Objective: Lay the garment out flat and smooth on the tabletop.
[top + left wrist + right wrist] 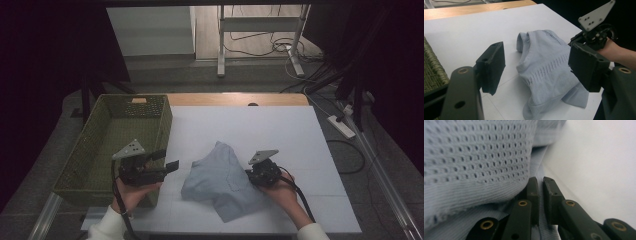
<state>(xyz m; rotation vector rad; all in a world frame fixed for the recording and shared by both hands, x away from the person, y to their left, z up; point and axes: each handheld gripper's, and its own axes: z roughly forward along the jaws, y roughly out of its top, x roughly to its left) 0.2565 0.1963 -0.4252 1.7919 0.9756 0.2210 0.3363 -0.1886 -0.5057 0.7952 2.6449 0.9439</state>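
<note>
R gripper (pixel 541 182) clamped on edge of light-blue knit garment (pixel 223 181); L gripper (pixel 165 161) jaws apart, nothing between them.
Surface: white sheet (pixel 280 135) over wood table (pixel 235 99); garment lies crumpled at sheet centre, between both grippers. Room dark; grey floor w/ cables behind. Woven basket (pixel 95 135) at L, inside partly hidden by L gripper. Count: 2 grippers, 1 garment, 1 basket.

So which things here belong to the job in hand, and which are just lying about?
In the job:
- light blue garment
- right hand-held gripper, shut on its edge
- left hand-held gripper, open
- woven basket, probably

Lying about:
- power strip
- metal stand
</note>
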